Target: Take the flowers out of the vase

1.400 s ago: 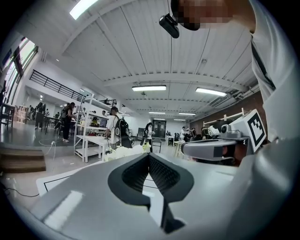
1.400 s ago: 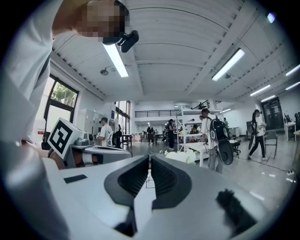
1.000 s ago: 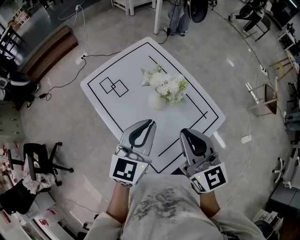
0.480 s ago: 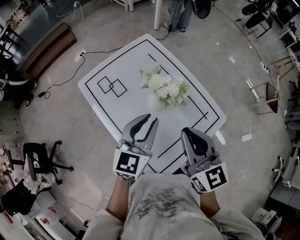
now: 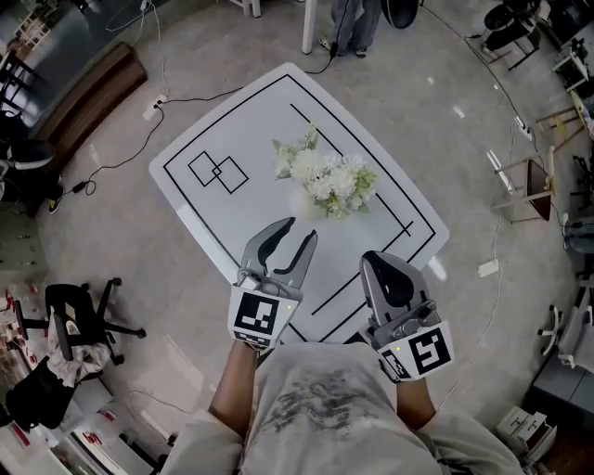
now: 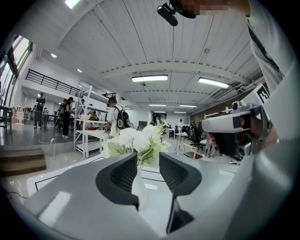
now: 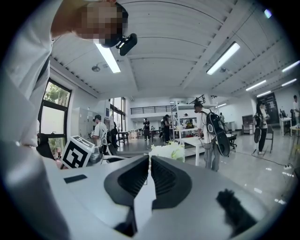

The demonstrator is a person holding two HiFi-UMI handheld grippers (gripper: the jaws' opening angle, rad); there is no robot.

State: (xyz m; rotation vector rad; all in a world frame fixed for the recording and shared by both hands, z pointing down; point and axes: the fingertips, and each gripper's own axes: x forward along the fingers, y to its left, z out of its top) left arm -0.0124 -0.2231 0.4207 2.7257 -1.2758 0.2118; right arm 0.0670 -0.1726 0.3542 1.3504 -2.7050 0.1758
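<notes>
A bunch of white flowers with green leaves [image 5: 327, 176] stands in a small white vase [image 5: 304, 201] near the middle of the white table [image 5: 213, 218]. My left gripper [image 5: 297, 232] hovers over the table's near edge, short of the vase. Its jaws have just been opening, with nothing between them. In the left gripper view the flowers [image 6: 135, 139] and vase [image 6: 138, 180] show beyond the parted jaws of the left gripper [image 6: 147, 159]. My right gripper [image 5: 371, 259] is shut and empty at the near right. The right gripper view shows the flowers [image 7: 169, 150] past the closed right gripper [image 7: 149, 160].
Black lines mark the table top. A black office chair [image 5: 79, 311] stands at the left, a wooden bench [image 5: 88, 93] at the far left, cables on the floor. A person's legs [image 5: 348, 28] are beyond the table. Shelves and people [image 7: 208, 133] fill the background.
The left gripper's jaws have parted from shut to a clear gap, and it has edged forward toward the vase. The right gripper stays shut and nearly still.
</notes>
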